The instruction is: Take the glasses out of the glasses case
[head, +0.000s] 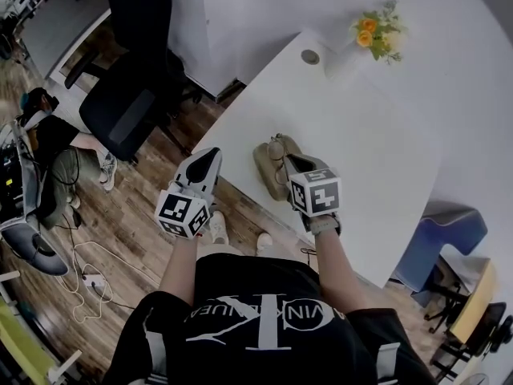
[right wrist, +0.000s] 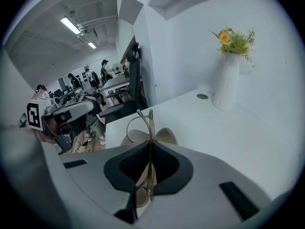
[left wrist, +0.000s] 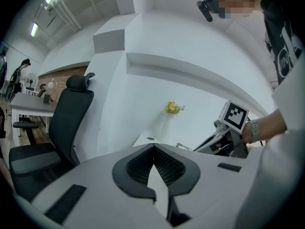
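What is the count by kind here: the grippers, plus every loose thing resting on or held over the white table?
glasses case: 1
glasses: 1
vase of flowers: 1
grippers: 2, the left gripper shut and empty, the right gripper shut on the glasses
total: 5

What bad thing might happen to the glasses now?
1. The right hand-held gripper pinches the glasses only by their thin frame, so they might twist, slip out and fall.
2. The glasses case lies near the table's edge, and the left hand-held gripper isn't holding it. If the glasses snag on it, the case may get dragged off.
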A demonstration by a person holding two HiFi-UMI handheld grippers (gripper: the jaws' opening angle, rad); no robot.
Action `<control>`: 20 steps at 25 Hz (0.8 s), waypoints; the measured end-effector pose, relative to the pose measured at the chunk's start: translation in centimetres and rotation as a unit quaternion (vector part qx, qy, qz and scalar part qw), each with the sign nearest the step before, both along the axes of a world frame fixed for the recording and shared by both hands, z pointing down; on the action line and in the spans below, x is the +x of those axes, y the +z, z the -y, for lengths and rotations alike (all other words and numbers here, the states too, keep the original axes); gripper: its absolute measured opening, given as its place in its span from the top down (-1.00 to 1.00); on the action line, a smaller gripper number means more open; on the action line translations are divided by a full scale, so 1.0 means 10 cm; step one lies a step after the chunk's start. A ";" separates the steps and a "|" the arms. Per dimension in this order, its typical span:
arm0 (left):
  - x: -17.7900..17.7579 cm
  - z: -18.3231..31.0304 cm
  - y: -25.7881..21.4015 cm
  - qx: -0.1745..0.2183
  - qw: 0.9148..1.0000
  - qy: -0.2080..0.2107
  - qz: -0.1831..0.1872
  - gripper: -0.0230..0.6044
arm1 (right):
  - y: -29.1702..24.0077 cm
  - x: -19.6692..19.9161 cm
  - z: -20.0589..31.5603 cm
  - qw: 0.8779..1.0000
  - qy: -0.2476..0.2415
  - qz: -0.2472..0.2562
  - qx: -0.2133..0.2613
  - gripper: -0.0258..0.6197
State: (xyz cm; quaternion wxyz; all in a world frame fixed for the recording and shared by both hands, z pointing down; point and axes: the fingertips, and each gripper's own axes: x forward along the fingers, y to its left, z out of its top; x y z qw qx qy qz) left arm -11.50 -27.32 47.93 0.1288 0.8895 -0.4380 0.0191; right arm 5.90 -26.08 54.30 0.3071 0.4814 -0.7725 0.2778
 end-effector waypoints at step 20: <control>-0.19 -0.44 -0.30 0.037 0.997 -0.073 0.013 0.88 | -0.45 -0.03 -0.15 0.994 -0.044 0.076 0.068 0.82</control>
